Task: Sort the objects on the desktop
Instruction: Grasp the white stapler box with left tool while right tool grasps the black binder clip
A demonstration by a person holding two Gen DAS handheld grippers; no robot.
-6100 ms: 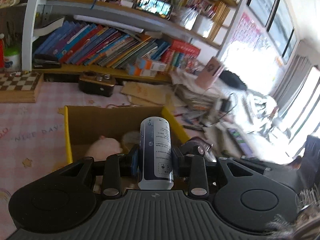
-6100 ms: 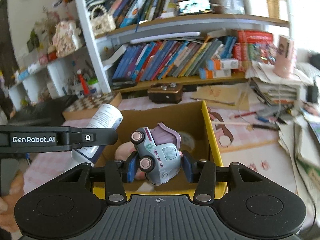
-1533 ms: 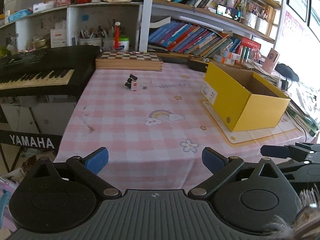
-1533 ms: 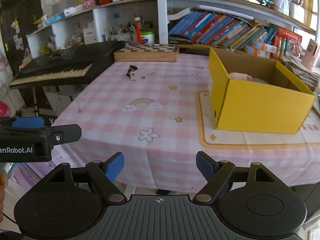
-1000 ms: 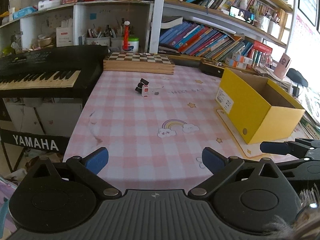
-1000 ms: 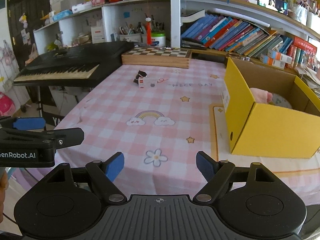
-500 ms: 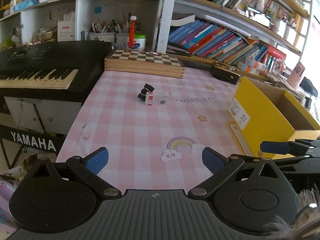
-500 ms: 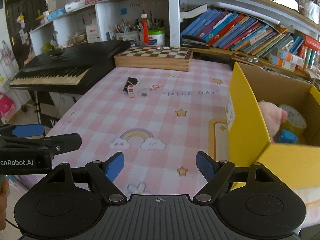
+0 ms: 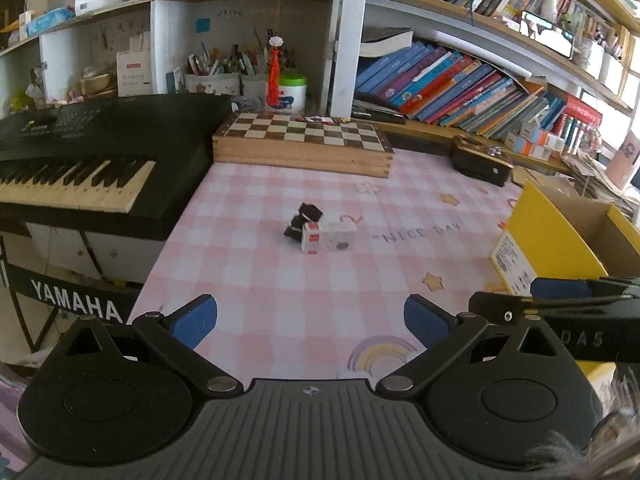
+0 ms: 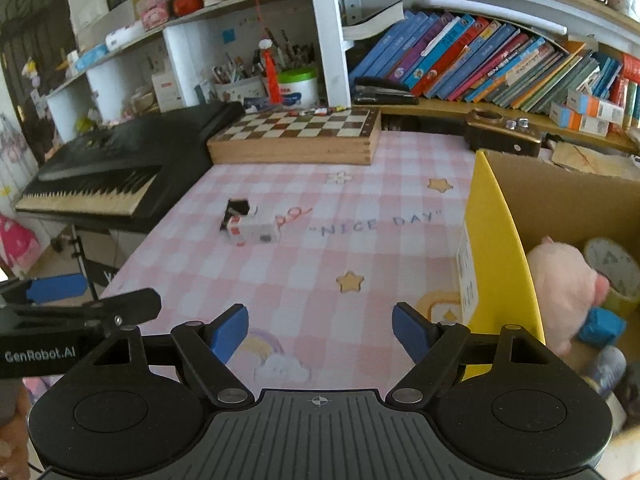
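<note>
A small white box (image 9: pixel 329 237) and a small black object (image 9: pixel 303 220) lie together on the pink checked tablecloth (image 9: pixel 260 272), ahead of both grippers. They also show in the right wrist view, the white box (image 10: pixel 254 232) beside the black object (image 10: pixel 237 209). My left gripper (image 9: pixel 311 320) is open and empty above the near table edge. My right gripper (image 10: pixel 320 330) is open and empty, just left of the yellow cardboard box (image 10: pixel 494 248). The box holds a pink plush pig (image 10: pixel 564 280), a tape roll (image 10: pixel 614 272) and a blue item (image 10: pixel 602 330).
A wooden chessboard (image 9: pixel 304 142) lies at the back of the table. A black keyboard (image 9: pixel 80 168) stands at the left. A dark brown case (image 9: pixel 480 160) sits at the back right. Shelves with books (image 10: pixel 480 52) rise behind. The yellow box (image 9: pixel 560 240) is at the right.
Both grippers have moved forward over the table toward the white box and black object, which look larger now. Both stay open and empty. The yellow box has slid further right.
</note>
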